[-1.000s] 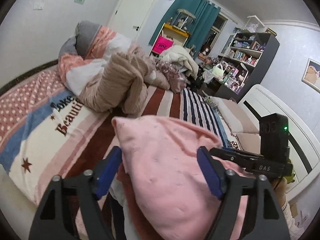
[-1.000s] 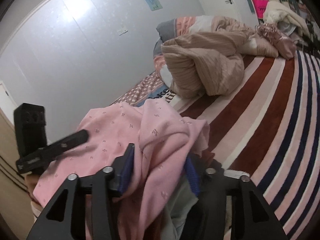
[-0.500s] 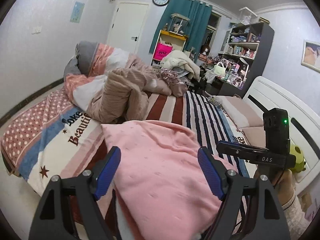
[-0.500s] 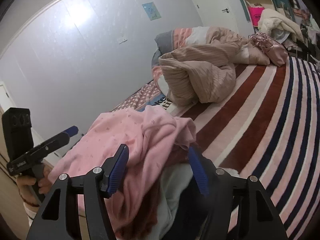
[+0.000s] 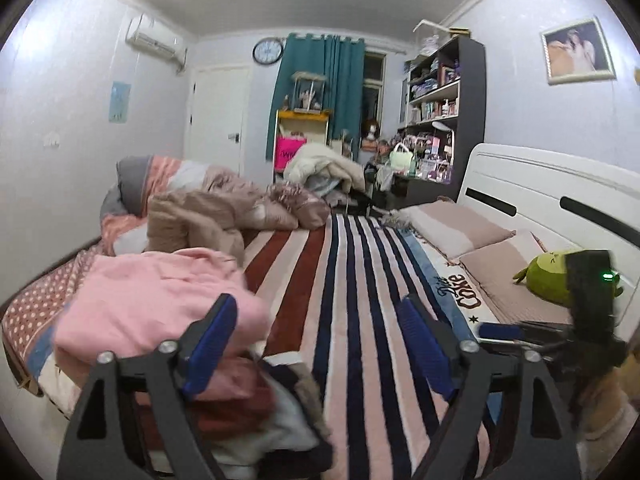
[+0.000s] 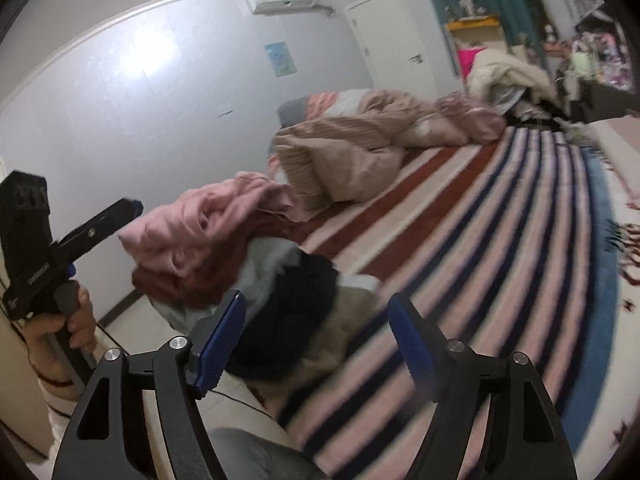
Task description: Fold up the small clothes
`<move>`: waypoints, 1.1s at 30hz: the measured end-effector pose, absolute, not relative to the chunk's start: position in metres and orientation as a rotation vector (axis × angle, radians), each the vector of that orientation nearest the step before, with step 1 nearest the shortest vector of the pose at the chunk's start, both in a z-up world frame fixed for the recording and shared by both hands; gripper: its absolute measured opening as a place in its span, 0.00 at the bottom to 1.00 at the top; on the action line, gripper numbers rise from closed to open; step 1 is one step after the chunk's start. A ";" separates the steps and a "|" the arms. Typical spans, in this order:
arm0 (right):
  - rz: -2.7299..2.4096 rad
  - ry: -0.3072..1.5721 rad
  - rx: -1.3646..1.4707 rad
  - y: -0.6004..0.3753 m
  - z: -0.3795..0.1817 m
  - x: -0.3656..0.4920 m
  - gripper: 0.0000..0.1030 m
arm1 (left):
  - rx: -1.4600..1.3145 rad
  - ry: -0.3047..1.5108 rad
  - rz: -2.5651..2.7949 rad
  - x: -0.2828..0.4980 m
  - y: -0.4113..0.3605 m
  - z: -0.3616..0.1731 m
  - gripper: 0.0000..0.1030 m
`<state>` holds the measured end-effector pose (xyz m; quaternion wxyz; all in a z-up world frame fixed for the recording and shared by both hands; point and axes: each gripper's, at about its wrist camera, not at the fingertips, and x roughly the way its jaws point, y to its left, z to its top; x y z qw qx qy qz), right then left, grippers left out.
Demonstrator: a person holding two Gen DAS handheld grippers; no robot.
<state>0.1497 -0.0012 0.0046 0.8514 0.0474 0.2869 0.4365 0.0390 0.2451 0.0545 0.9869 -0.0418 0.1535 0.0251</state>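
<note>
Striped brown, pink and navy plush blanket [image 5: 360, 280] covers the bed under both claws. One left gripper [image 5: 316, 336] spreads its blue-padded jaws wide, still opening, with nothing between them; the crumpled pink knitted garment [image 5: 160, 300] lies just left of its left finger, atop one heap of mixed clothes [image 6: 280, 280]. One right gripper [image 6: 318, 340] is also opening and empty, the heap ahead and left of it. Two beige pillows [image 5: 460, 228] sit far right of the left claw.
</note>
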 end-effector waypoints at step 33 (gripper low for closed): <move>0.408 0.226 -0.024 -0.191 -0.034 0.044 1.00 | 0.006 0.201 0.101 0.054 0.050 -0.032 0.99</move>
